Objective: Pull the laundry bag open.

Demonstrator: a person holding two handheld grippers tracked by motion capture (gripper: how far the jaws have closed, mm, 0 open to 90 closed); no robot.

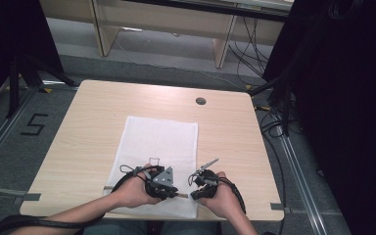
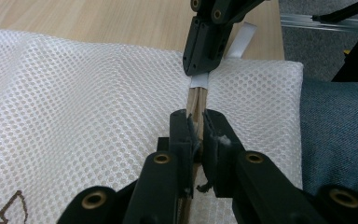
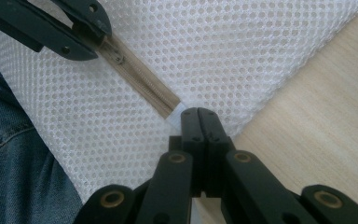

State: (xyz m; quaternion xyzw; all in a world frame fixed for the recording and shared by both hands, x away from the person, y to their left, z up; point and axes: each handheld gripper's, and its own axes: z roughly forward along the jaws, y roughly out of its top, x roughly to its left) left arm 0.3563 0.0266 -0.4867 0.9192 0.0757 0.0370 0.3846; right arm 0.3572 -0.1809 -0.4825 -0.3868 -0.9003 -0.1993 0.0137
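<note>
Left tool point(image 2: 196, 128) is clamping the zip point(image 2: 196, 100) mid-run; right tool point(image 3: 198, 116) is pinching its white end tab. Zip is lying along the mesh bag's point(image 1: 159, 139) near edge on the tabletop point(image 1: 88, 112). Bag looks light, floppy, snag-prone; grip tape, not mesh.

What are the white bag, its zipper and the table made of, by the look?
White bag: synthetic mesh, probably polyester; regular small holes, slight sheen. Zipper: tan woven tape with fine coil teeth, likely nylon. Table: matte, light wood-grain top, possibly laminate.
</note>
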